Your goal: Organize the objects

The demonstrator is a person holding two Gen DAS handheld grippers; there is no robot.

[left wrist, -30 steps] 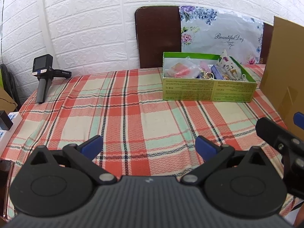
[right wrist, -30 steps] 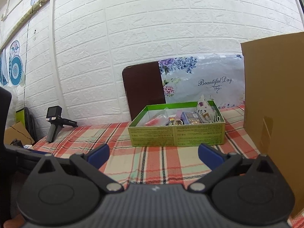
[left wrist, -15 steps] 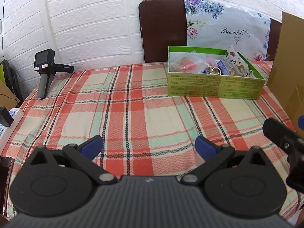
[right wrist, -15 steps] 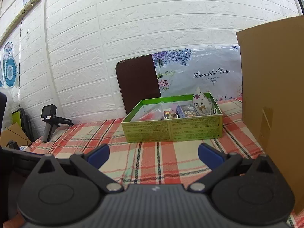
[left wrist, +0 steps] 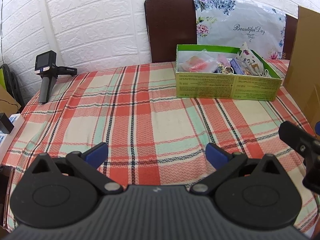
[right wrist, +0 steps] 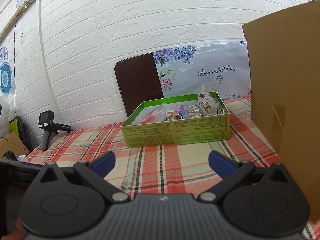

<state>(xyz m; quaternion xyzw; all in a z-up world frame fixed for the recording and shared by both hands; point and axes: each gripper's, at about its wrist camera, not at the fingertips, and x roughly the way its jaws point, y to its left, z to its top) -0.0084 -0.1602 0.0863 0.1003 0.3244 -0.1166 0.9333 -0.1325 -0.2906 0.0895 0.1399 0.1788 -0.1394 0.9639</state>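
While both the left gripper (left wrist: 157, 153) and right gripper (right wrist: 162, 161) hang wide apart, empty, one green box (left wrist: 226, 88) of items sits on the checked cloth (left wrist: 140, 120) beside one cardboard box (right wrist: 286, 92).

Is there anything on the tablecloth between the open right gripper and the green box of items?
Nothing visible. In the right wrist view, only bare plaid tablecloth lies between the right gripper and the green box. The tall cardboard box stands off to the right, beside that path.

Both wrist views — facing green box (left wrist: 228, 88) (right wrist: 176, 134)
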